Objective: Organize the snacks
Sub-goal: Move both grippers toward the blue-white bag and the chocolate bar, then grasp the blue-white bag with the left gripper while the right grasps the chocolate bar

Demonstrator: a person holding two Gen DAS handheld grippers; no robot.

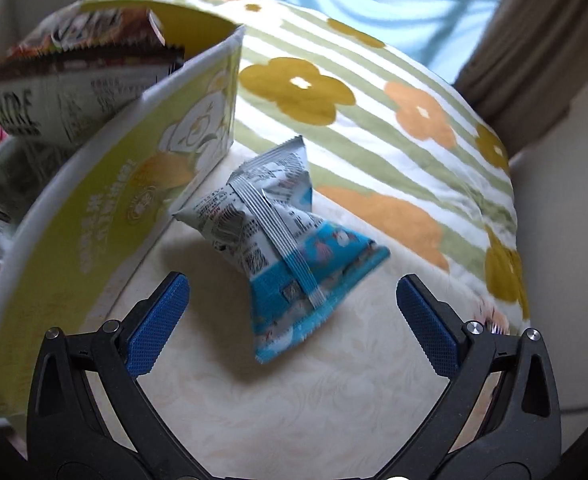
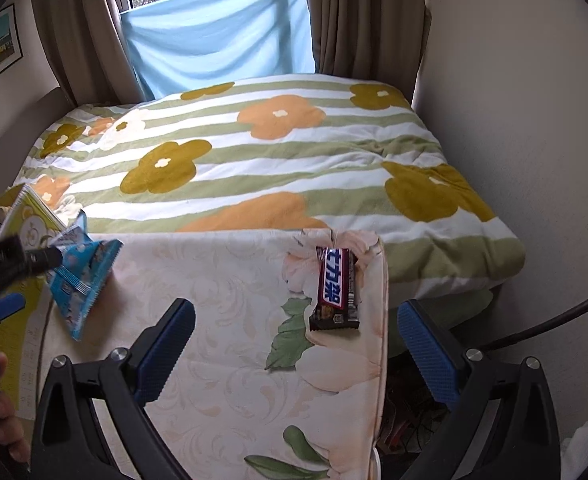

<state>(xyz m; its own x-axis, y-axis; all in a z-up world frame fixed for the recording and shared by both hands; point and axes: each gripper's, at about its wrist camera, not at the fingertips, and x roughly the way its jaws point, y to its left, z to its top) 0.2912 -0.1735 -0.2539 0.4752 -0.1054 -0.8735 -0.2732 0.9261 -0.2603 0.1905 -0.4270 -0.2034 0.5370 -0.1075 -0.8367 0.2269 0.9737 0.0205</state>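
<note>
while both claws gape wide and empty, left gripper straddles the blue snack packet, right gripper faces the chocolate bar.

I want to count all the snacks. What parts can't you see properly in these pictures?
- Yellow-green box, left wrist view: its wall hides the lower packets; motion blur smears their print.
- Blue-and-white snack bag, right wrist view: the left gripper covers part.
- Chocolate bar: small print too small.
- Under the bed edge, right wrist view: shadowed clutter.
</note>
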